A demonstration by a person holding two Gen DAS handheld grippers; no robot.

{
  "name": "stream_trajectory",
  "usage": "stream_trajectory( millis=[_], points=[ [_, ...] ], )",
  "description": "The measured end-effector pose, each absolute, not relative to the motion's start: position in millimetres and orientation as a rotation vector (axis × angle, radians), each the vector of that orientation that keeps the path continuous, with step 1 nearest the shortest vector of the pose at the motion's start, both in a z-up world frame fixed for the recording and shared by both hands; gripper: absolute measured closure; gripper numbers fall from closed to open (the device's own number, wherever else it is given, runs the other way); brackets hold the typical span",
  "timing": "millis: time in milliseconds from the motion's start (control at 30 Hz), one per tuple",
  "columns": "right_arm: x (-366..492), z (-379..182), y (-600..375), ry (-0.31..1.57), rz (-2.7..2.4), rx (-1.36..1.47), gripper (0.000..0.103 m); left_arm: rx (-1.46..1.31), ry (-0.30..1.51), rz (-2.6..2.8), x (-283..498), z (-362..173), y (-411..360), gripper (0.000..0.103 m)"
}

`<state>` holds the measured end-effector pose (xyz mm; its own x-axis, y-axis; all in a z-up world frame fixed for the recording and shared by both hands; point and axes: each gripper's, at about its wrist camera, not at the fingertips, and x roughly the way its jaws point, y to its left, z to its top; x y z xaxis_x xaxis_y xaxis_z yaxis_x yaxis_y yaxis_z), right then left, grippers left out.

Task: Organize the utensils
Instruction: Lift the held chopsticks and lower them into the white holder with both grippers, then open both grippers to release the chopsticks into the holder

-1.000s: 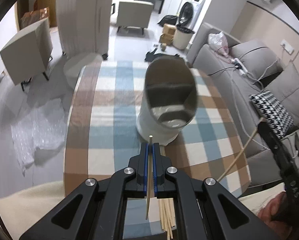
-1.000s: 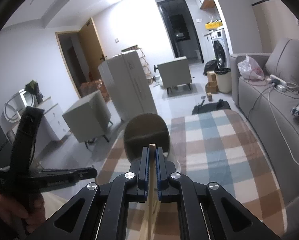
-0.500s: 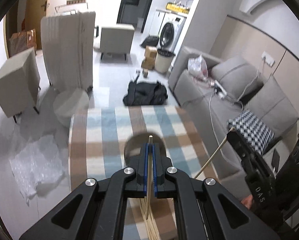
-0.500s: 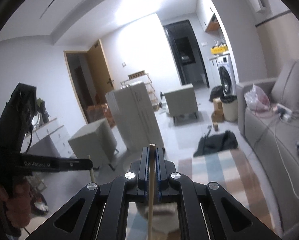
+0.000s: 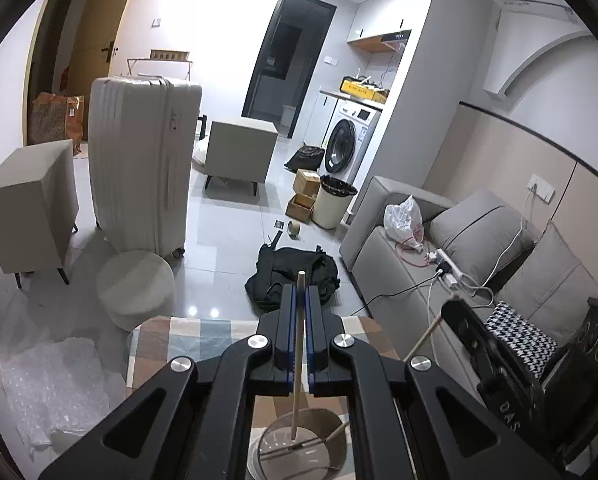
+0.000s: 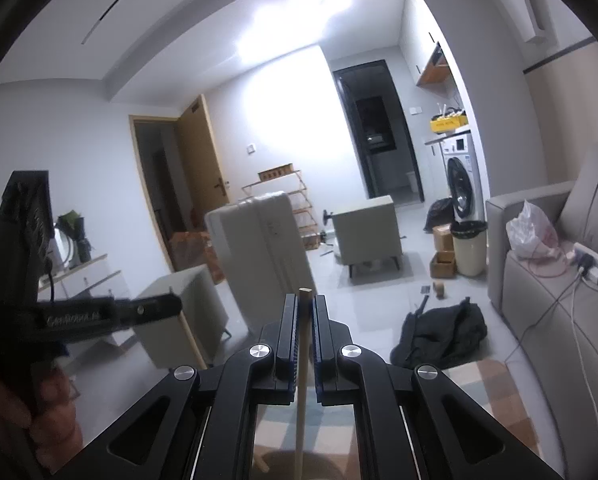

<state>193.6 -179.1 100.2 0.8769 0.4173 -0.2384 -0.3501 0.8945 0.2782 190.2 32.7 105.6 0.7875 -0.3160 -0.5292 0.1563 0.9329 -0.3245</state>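
- Chopstick (image 5: 299, 344) stood clamped in your left gripper (image 5: 299, 300), its long axis near upright, lower end hanging just below the gripper inside the holder (image 5: 299, 454) on the desk (image 5: 167, 340).
- Your right gripper (image 6: 303, 312) pinched a second chopstick (image 6: 302, 380), likewise upright, above the holder's dark rim.
- Left looked nearer; you likely only needed to release downward.

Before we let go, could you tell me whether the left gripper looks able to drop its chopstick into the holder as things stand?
Probably yes: the left gripper holds its chopstick nearly upright, the lower end already over the open holder, with nothing blocking the mouth.
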Motion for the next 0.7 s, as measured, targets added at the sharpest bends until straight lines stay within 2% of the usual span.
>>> stream_trajectory(
  millis=[400,567,700],
  points=[
    [213,58,-169,0.329,0.423,0.226,0.097,-0.294,0.648,-0.246,196,74,30,0.103],
    [209,46,-162,0.375,0.459,0.198,0.097,-0.27,0.651,-0.286,194,77,25,0.103],
    [204,43,-162,0.415,0.501,0.201,0.095,-0.275,0.722,-0.339,198,78,21,0.103]
  ],
)
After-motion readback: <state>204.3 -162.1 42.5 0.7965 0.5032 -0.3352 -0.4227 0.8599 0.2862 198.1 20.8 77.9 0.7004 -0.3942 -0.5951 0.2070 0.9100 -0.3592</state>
